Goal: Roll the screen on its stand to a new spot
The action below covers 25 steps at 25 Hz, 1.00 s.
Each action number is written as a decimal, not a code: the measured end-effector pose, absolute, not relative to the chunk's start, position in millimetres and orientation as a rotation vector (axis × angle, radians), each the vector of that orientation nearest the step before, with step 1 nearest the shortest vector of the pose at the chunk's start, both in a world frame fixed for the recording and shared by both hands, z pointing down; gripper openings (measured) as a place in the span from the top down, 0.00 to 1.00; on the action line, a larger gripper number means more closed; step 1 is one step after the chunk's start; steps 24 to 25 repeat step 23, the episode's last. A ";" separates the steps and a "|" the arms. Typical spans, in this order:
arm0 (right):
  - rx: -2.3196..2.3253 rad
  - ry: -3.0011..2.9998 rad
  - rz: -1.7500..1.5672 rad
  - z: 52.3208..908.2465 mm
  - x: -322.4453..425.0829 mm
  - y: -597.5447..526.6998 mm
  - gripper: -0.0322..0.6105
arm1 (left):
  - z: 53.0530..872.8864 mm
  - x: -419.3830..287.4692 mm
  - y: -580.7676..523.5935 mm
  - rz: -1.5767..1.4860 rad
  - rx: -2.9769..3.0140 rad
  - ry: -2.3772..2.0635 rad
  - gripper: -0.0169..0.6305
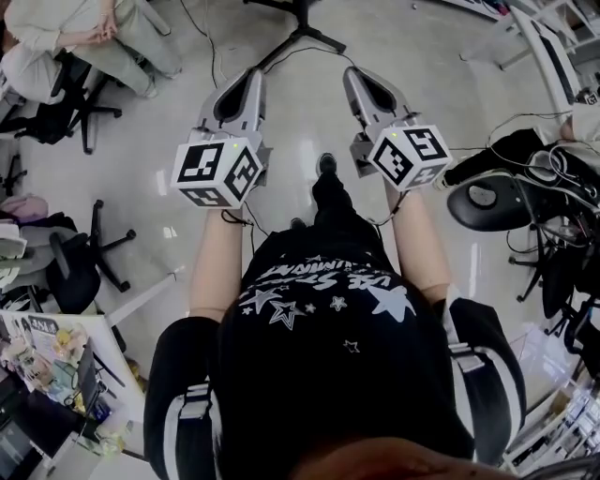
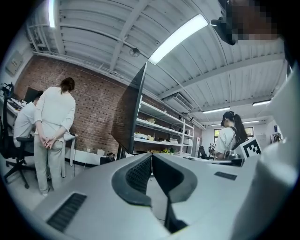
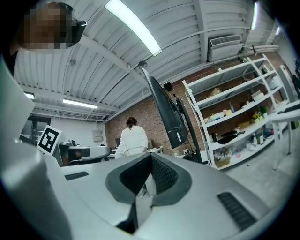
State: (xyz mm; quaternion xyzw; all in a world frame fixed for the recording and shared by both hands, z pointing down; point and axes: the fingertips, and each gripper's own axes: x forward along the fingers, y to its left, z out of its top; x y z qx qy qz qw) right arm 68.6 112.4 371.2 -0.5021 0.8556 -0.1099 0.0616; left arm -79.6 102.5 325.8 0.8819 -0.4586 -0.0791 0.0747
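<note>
The left gripper (image 2: pixel 151 157) and the right gripper (image 3: pixel 151 158) both had their jaws pressed together on nothing, while the screen (image 2: pixel 133 112) on its stand (image 1: pixel 302 28) stood far ahead across open floor (image 1: pixel 291 122), near a shelf rack (image 3: pixel 202 137) that held boxes and small goods.

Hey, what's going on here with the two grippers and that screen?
A person holds a gripper in each hand, out in front. The left gripper and the right gripper are both shut, with nothing between their jaws. The screen on its stand is just ahead, and neither gripper touches it yet.
</note>
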 end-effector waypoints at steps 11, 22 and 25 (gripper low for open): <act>-1.549 2.618 -0.343 380.3 55.8 130.3 0.94 | 328.0 -92.6 117.0 -0.252 2.644 -1.372 0.96; -1.485 2.682 -0.279 367.9 26.3 134.8 0.94 | 315.7 -90.3 139.0 -0.240 2.727 -1.331 0.96; -1.479 2.690 -0.272 367.0 22.6 136.9 0.94 | 314.6 -91.3 141.8 -0.244 2.730 -1.328 0.96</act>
